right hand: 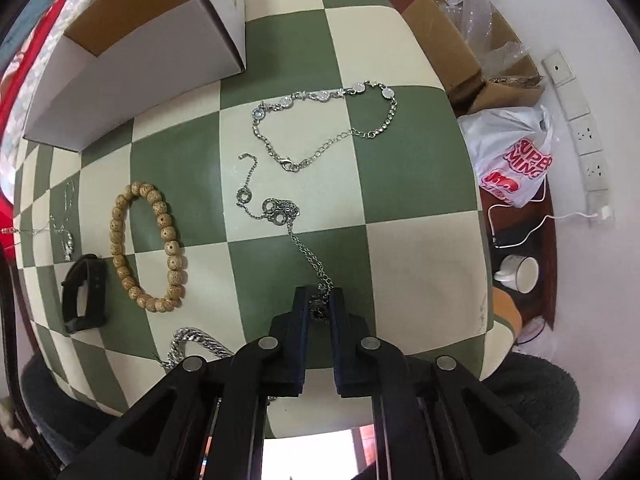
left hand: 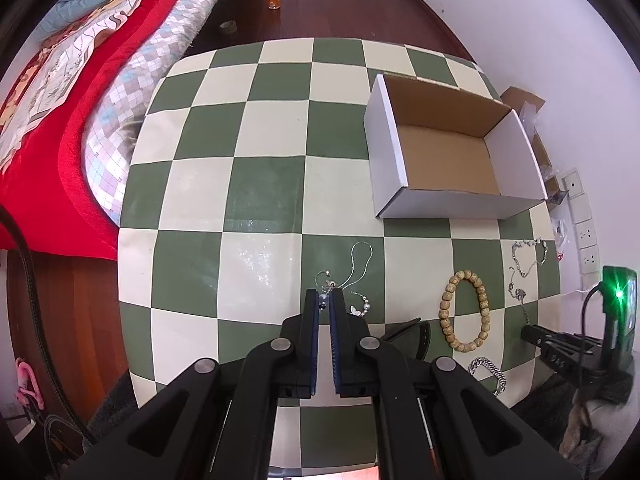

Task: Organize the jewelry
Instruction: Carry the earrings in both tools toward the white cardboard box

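Six pieces lie on the checkered bench [right hand: 420, 240]. Nearest, the right gripper [right hand: 319, 304] has its fingers nearly closed, pinching one end of a ring-link chain [right hand: 276, 210] that runs away from it. The left gripper [left hand: 324, 304] is clamped on a beaded pendant necklace [left hand: 360, 264], likewise stretching away. Between them lie a curb-chain bracelet [right hand: 188, 342], black band [right hand: 86, 294] and wooden bead bracelet [right hand: 146, 246], its long axis pointing away. Farther off lie a crystal bracelet [right hand: 328, 120] and one open cardboard box [left hand: 452, 160].

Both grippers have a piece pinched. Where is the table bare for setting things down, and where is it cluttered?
Bare: the checkered table left of the white box, toward the bed, and the box's floor. Crowded: the near strip around the bead bracelet, black band and chains.
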`<action>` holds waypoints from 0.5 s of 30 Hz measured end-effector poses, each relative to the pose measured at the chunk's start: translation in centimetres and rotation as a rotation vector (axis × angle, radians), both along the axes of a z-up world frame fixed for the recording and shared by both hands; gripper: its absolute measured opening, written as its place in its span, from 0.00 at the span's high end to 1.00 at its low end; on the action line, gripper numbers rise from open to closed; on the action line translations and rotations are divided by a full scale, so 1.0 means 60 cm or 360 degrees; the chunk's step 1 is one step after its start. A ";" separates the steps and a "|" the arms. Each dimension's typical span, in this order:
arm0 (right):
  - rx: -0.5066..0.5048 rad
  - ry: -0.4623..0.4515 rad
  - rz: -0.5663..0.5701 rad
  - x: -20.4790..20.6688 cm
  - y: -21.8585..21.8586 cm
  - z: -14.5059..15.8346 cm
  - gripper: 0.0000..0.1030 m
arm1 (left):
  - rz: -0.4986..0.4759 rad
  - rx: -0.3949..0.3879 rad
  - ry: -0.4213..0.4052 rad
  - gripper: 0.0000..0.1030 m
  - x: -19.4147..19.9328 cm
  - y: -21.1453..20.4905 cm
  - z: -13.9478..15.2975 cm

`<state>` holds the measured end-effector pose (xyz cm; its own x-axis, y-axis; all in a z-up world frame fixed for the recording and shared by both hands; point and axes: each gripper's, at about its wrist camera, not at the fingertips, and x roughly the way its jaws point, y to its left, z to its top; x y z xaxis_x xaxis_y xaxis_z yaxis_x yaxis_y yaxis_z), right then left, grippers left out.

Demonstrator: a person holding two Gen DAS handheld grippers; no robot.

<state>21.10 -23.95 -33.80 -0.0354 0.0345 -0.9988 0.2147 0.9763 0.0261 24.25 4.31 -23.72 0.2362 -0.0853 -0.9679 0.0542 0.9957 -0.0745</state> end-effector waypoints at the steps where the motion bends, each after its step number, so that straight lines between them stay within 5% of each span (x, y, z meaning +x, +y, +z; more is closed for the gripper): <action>1: 0.0023 -0.0014 -0.0027 -0.003 -0.004 0.003 0.90 | 0.0003 -0.0006 -0.0007 0.97 -0.001 0.002 0.006; 15: 0.0235 -0.0349 -0.0067 0.013 -0.007 0.177 0.90 | -0.0029 0.0009 -0.0257 0.97 -0.001 -0.007 0.160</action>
<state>21.90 -24.39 -23.20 0.1856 0.1773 -0.9665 0.2289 0.9487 0.2180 24.18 3.89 -14.11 0.3875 -0.0853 -0.9179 0.0827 0.9949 -0.0575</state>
